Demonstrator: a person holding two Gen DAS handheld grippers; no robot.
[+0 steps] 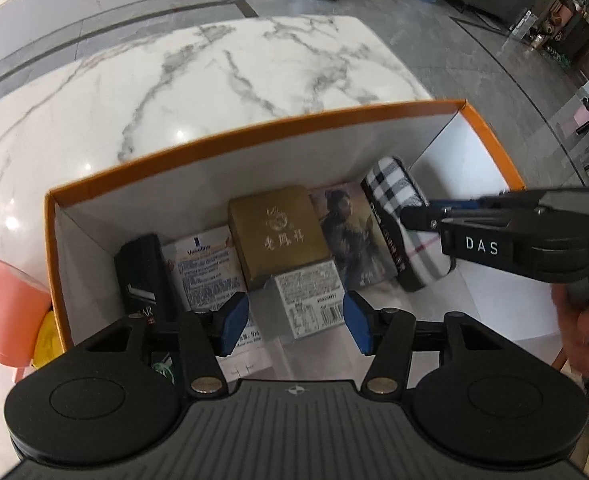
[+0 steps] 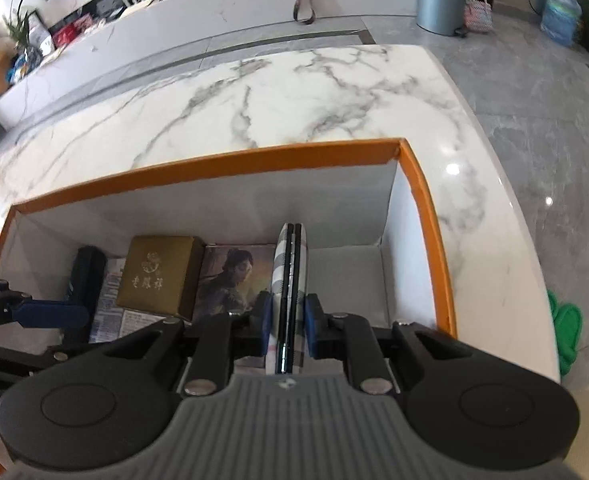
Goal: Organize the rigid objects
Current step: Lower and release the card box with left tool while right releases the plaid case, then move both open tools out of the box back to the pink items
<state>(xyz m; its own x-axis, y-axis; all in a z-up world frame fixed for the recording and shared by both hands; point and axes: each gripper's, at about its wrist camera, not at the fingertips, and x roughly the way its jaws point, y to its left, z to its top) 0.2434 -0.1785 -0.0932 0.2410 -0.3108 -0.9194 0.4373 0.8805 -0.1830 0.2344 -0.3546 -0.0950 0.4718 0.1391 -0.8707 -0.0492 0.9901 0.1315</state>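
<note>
orange box (image 2: 222, 166) holding gold box (image 2: 156, 276), plaid case (image 2: 292, 264), picture card (image 2: 232, 276)

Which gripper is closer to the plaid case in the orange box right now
Right. The right gripper is shut on the plaid case. The left gripper straddles a small white carton on the other side of the picture card.

Bright, even daylight fills both views. Small glare spots sit on the counter (image 1: 222, 92) and the floor (image 2: 534, 128). The box (image 1: 254, 148) interior is shaded. Fisheye bending curves the edges; the rims look softly blurred.
</note>
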